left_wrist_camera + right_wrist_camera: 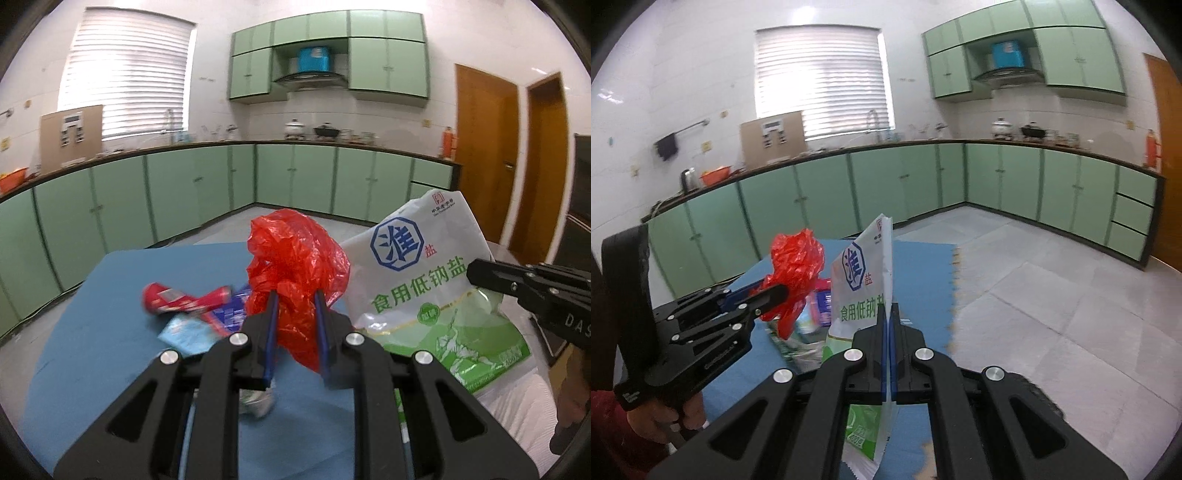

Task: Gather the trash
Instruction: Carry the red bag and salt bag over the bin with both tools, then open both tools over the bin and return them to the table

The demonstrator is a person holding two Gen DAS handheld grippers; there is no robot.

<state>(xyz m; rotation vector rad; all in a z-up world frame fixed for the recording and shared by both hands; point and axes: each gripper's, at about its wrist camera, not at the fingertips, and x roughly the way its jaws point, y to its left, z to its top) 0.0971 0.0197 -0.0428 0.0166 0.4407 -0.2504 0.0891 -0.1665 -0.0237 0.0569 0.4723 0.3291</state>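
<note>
Two pieces of trash lifted at once, both clear of the blue worktop.

Left hand-held gripper is clamped on a crumpled red plastic bag; just right of that bag, the right hand-held gripper is pinched together on the edge of a white-and-green salt packet. Below the red bag, a red wrapper and other scraps lie on the worktop. The step in hand looks like carrying off; next, a bin, none in view.

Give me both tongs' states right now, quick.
Left tongs: closed on the red plastic bag.
Right tongs: closed on the white salt packet.
</note>
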